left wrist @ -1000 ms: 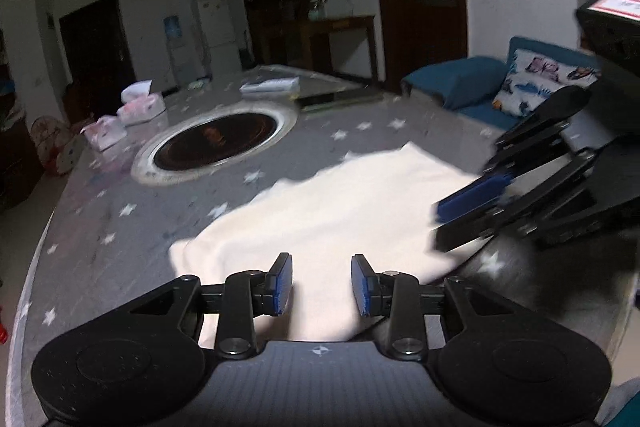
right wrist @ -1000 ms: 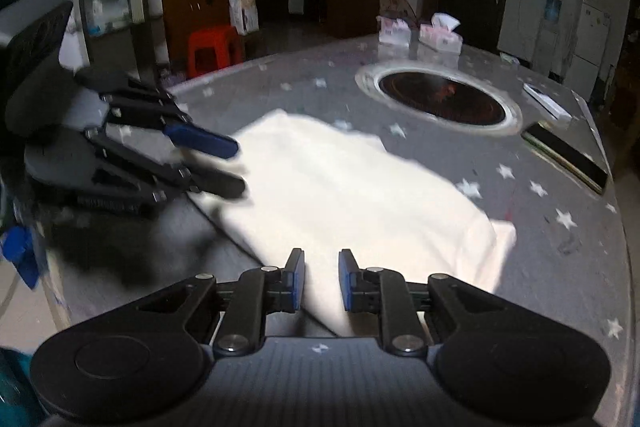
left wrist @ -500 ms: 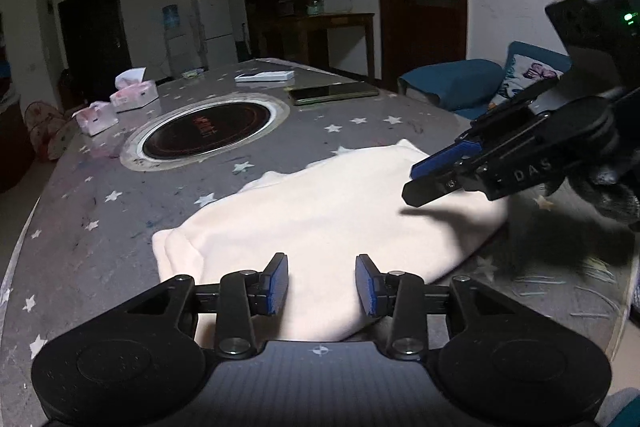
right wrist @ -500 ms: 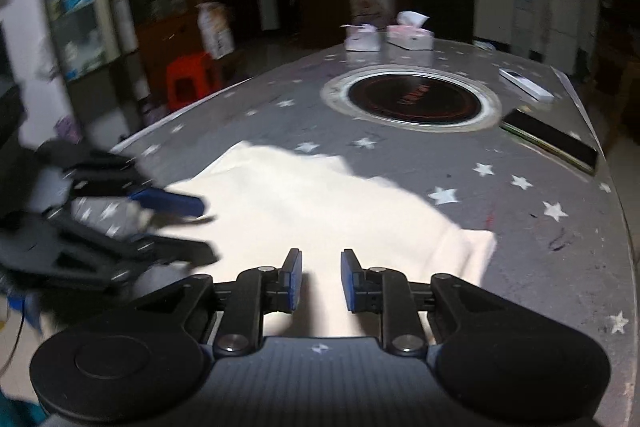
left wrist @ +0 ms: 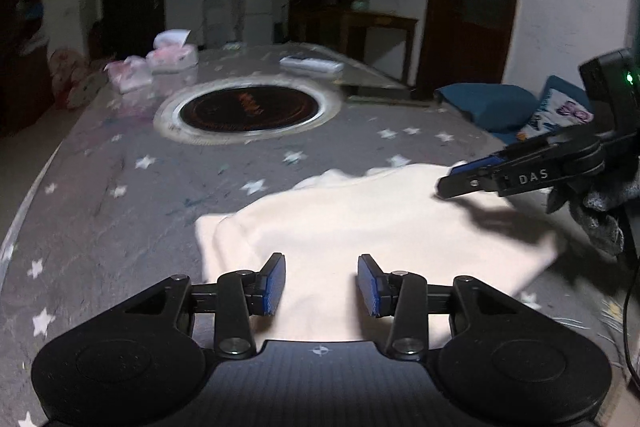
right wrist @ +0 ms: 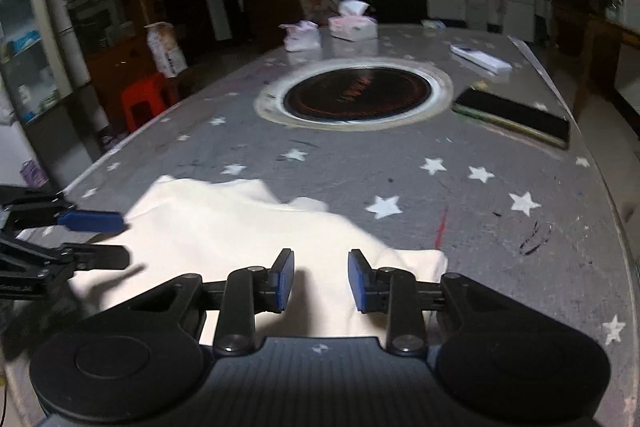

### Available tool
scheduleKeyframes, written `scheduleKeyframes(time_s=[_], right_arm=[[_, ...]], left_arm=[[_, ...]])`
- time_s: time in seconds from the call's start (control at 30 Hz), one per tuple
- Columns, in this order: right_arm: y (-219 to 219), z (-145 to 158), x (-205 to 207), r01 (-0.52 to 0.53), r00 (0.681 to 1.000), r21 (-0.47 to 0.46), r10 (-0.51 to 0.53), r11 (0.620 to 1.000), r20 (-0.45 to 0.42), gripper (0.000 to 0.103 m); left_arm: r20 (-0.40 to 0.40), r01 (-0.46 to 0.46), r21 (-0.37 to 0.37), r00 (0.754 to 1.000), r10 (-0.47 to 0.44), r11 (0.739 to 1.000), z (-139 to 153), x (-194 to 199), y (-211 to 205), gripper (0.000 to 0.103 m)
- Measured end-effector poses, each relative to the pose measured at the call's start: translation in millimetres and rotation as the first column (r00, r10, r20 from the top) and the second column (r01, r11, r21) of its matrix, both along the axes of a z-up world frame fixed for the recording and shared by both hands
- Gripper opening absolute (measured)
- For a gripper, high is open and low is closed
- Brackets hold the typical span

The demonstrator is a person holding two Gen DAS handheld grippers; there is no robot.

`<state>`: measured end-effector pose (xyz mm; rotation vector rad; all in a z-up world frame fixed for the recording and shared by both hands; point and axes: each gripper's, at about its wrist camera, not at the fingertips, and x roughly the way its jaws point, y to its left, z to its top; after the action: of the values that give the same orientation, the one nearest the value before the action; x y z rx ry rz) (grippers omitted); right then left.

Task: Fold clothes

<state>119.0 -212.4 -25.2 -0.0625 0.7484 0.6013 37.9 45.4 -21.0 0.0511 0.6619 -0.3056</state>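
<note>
Left wrist view: you are holding your left gripper [left wrist: 321, 285] over the near edge of one cream garment [left wrist: 372, 223], which is lying in a folded heap on the near part of the star-print table [left wrist: 120, 211]. Its jaws are spreading wider, with cloth lying below the gap and neither blue pad pressing on it. Your right gripper [left wrist: 460, 183] is reaching in from the right over the garment's far right corner, and a gloved hand [left wrist: 600, 211] is gripping it.

From the right wrist view, your right gripper [right wrist: 320, 279] is hanging over the garment's [right wrist: 224, 231] near right part; its jaws are also opening, with nothing pinched between them. Your left gripper [right wrist: 96, 239] is showing at the left edge, its two fingers apart beside the cloth's left side.

Farther off, one round inset cooktop [right wrist: 356, 95] is sitting in the table's middle. One dark phone [right wrist: 516, 117] is lying to its right, and one white flat box [right wrist: 480, 58] beyond that. Two tissue packs [right wrist: 352, 25] are standing at the far end. One red stool [right wrist: 146, 99] is standing off the table's left side.
</note>
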Motion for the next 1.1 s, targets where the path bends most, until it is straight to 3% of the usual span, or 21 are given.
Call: scheduleKeyframes(time_s=[0.13,0.3,0.47,0.63,0.8,0.93,1.1], right_arm=[[-3,-11,11,0.012,1.000,0.009,-0.012,1.000,-0.028,0.029],[-2,-5,6,0.013,1.000,0.010,-0.013,1.000,-0.015,0.033],[5,0,-5,-0.009,1.000,0.021,0.009,1.000,-0.003,0.044],[12,-2,-10,-0.014,1.000,0.001,0.014,1.000,-0.002,0.052],[15,1,-19,-0.019,1.000,0.011,0.019,1.000,0.009,0.060],[16,4,-28,-0.015,1.000,0.013,0.015,1.000,0.019,0.079],[16,6,-39,-0.004,1.000,0.025,0.004,1.000,0.016,0.084]], left_arm=[[-0.038,-0.032,-0.030,0.999,0.031,0.999,-7,4,15,0.046],[-0.012,-0.068,-0.064,0.998,0.068,0.996,2,3,22,0.044],[-0.030,-0.096,-0.005,0.995,0.096,0.995,-6,12,17,0.044],[-0.015,-0.111,0.008,0.994,0.111,0.994,-3,9,15,0.045],[-0.003,-0.125,0.010,0.992,0.125,0.992,3,3,12,0.055],[0.003,-0.122,0.005,0.993,0.122,0.993,5,-3,8,0.064],[0.016,-0.117,-0.006,0.993,0.117,0.993,9,-11,3,0.068]])
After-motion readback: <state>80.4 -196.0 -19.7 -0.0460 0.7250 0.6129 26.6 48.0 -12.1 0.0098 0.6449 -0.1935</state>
